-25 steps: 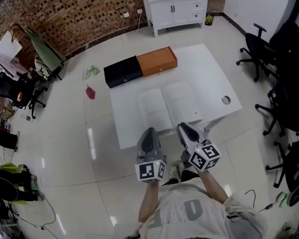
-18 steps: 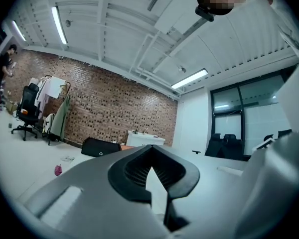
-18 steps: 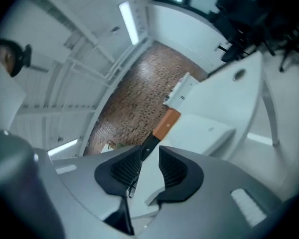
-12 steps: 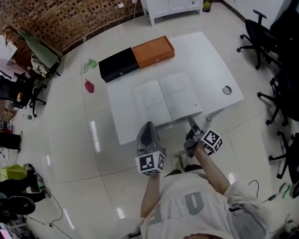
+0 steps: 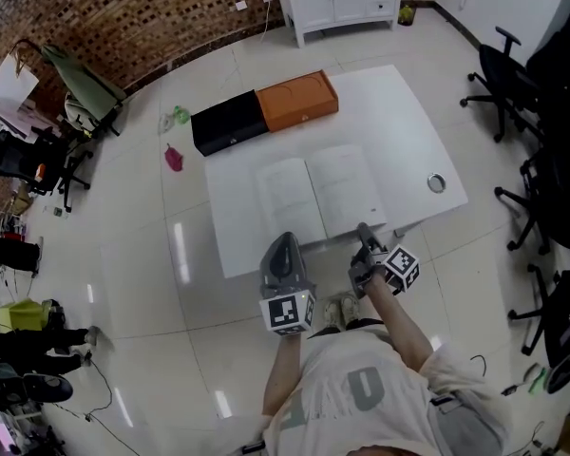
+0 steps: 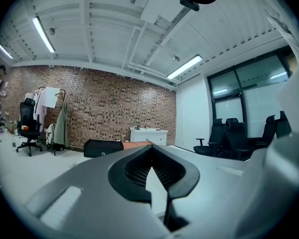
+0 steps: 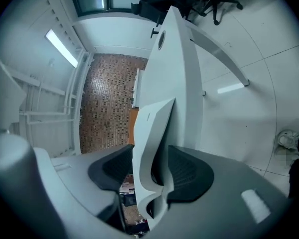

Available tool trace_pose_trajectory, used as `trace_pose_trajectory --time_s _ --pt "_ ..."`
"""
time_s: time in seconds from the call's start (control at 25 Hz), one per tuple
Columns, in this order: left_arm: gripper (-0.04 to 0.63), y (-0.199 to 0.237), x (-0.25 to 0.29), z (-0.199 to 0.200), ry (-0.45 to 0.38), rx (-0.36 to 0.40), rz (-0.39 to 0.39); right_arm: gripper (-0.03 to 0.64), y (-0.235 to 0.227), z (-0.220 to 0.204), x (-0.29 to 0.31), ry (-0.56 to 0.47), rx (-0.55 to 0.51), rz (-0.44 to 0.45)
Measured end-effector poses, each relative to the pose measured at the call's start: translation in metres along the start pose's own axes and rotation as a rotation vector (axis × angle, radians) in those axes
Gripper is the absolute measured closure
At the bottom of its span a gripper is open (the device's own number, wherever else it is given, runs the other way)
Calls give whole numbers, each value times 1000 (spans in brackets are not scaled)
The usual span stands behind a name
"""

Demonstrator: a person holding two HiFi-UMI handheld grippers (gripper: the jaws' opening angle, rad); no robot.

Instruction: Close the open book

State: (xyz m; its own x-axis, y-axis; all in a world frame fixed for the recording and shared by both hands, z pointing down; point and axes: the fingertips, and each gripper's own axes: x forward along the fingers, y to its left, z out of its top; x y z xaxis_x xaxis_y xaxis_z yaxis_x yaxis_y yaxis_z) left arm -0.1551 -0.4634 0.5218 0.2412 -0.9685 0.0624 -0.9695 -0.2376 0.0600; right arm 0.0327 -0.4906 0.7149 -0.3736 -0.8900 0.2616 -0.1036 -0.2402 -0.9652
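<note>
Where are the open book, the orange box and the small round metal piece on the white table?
open book [image 5: 347, 186]: head view, on its right-hand page.
orange box [image 5: 299, 101]: head view, on the middle of its top face.
round metal piece [image 5: 437, 182]: head view, on the middle of the piece.

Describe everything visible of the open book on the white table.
The book lies open and flat, white pages up, two equal halves meeting at a centre fold, at the near edge of the white table. No print is legible. The right gripper's jaws, which have just been opening, stand apart around its near right edge.
</note>
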Motion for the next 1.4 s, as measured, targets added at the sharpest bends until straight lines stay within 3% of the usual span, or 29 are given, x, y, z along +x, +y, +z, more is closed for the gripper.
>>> trace_pose_trajectory --time_s 0.32,0.52,0.8,1.16,1.4 --pt "578 2 7 3 14 32 24 496 1 13 14 -42 -19 -15" --pt "578 11 2 0 11 14 48 532 23 2 9 -28 -76 40" --pt "578 11 -8 0 4 -9 68 540 69 -24 4 39 -404 56" --pt "578 37 -31 -3 8 -42 146 534 104 -81 7 128 -965 36" --pt "578 58 -41 -8 12 -68 199 536 105 -129 18 209 -1189 43"
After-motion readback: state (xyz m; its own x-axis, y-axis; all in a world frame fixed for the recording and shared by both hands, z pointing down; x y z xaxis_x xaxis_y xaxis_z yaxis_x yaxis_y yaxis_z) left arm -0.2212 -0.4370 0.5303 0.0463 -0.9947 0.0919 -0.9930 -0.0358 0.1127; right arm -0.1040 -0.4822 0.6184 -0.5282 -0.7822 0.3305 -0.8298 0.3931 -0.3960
